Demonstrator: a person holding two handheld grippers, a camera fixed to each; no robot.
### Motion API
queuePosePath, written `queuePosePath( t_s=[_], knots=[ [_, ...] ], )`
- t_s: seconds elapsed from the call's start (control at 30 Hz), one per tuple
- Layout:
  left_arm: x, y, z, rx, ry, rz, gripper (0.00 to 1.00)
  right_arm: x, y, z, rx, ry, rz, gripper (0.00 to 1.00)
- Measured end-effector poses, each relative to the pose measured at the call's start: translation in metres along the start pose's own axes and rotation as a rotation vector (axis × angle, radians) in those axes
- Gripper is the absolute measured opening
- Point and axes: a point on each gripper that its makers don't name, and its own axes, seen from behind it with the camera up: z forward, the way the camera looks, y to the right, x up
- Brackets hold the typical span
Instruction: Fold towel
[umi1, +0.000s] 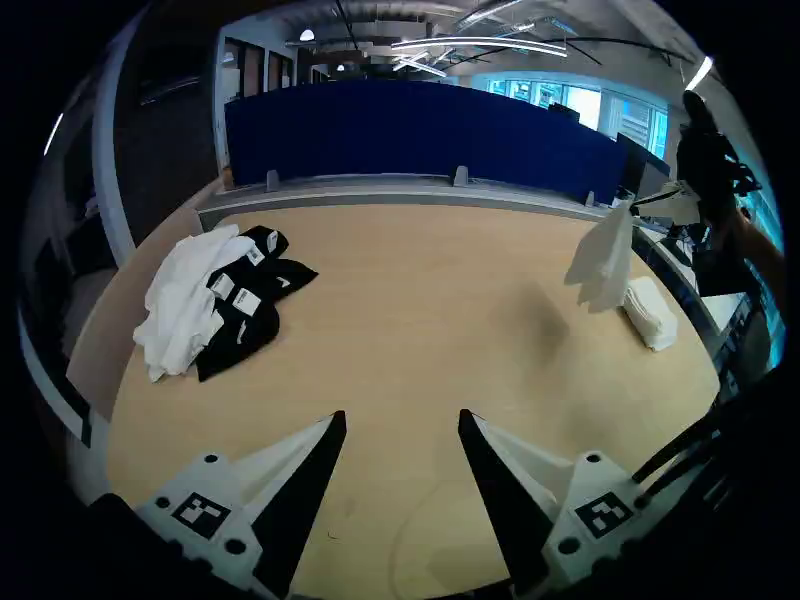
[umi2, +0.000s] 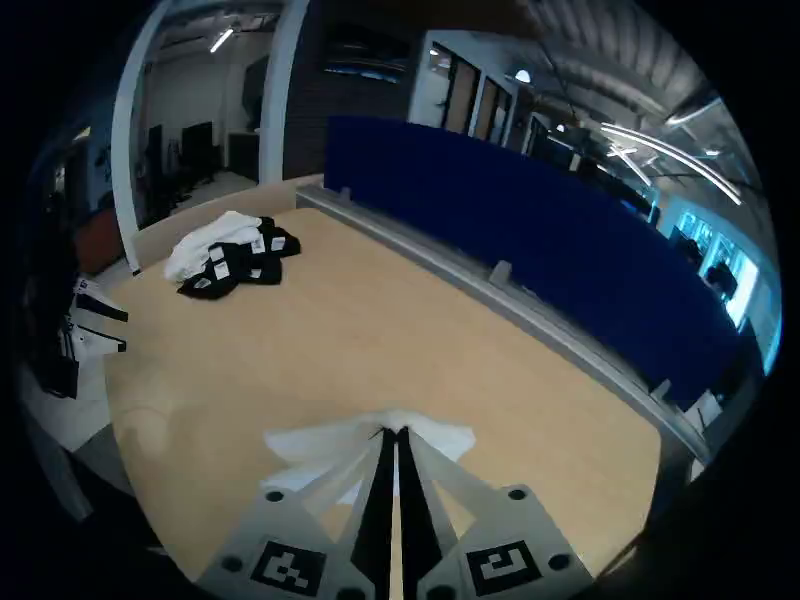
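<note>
In the left gripper view, a heap (umi1: 215, 295) of white and black cloths with small tags lies at the left edge of the table (umi1: 420, 300). The left gripper (umi1: 400, 430) hovers over bare pale wood, fingers spread wide with nothing between them. To its right the towel (umi1: 605, 260), white and soft, hangs in the air in a pointed drape near a flat stack (umi1: 652, 315) of folded white towels. In the right gripper view, the right gripper (umi2: 397, 432) is pinched tight on that towel, with bunched cloth spreading either side of its fingertips. A blue partition (umi2: 560, 250) backs the table.
</note>
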Motion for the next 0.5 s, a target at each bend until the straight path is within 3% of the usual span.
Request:
queuePosePath(
  t_s=[0.5],
  knots=[
    [0.005,0.017,0.013,-0.009,-0.027,0.023,0.83,-0.039,0.125,-0.031,-0.141,-0.048,0.058,0.02]
  ],
)
